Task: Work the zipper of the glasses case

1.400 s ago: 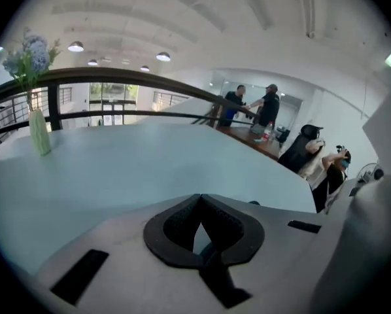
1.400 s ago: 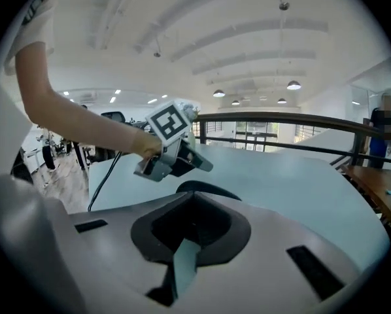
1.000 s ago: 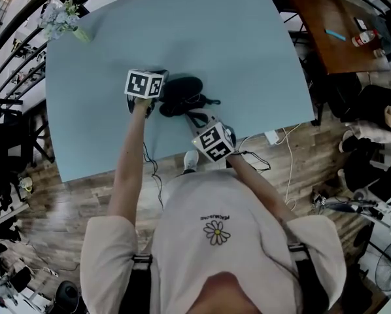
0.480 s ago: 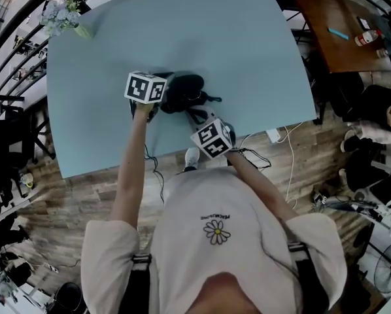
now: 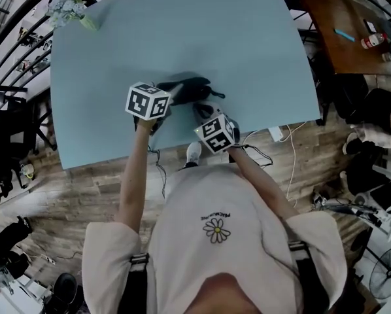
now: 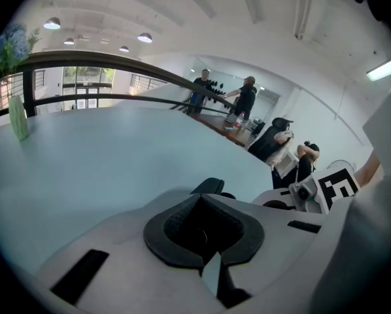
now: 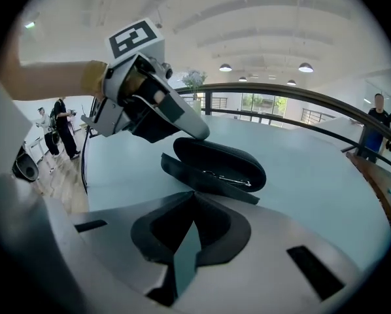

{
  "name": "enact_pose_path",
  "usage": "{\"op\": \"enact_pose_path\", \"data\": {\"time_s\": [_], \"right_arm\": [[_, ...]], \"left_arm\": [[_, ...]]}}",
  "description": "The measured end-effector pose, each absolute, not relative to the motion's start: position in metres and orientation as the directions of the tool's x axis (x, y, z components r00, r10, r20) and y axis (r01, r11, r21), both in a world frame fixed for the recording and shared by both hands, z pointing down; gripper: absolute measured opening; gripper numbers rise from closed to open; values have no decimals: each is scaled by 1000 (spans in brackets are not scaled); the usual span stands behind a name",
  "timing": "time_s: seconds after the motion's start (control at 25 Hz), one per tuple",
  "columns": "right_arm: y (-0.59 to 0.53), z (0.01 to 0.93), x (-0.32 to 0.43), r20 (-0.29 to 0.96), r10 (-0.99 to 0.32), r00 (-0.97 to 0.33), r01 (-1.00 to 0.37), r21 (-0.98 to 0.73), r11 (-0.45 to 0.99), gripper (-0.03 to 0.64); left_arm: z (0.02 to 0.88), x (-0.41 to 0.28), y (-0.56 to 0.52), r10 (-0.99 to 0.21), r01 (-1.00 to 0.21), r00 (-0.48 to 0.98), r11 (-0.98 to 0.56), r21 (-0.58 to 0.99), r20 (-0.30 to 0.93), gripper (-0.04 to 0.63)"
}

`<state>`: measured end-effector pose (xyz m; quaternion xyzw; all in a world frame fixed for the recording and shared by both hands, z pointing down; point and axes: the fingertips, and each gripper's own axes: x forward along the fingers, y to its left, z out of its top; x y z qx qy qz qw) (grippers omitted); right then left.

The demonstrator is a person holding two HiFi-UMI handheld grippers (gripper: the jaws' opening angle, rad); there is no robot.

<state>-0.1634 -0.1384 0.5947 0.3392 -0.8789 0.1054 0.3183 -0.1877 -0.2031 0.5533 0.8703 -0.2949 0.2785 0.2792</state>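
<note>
Your left gripper [image 6: 205, 231] and right gripper [image 7: 192, 231] stay beside the open glasses case [image 7: 215, 165], near the table's [image 5: 182, 31] near edge. Right fingers are closed and empty. Left fingers are closed, but any hold is unclear.

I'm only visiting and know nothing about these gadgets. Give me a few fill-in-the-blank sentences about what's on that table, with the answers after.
1. The glasses case on the light blue table is ___ in colour.
2. The right gripper has its jaws ___, with nothing between them.
3. In the head view, the vase of flowers stands near the table's far ___ corner.

Missing words: black; shut; left.
</note>
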Motion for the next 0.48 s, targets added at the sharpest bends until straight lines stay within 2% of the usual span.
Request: {"op": "enact_pose_path", "data": {"time_s": [0.16, 0.36, 0.48], "right_arm": [[-139, 595, -151, 627, -551, -550, -686, 37, 727, 8], [-165, 563, -117, 550, -657, -515, -768, 44, 639, 8], [-185, 551, -110, 524, -665, -532, -754, 63, 653, 8]], "left_arm": [[554, -185, -184, -353, -664, 688, -658, 355, 634, 14], [560, -183, -168, -343, -660, 709, -630, 409, 616, 14], [568, -181, -157, -311, -648, 715, -630, 427, 626, 14]]}}
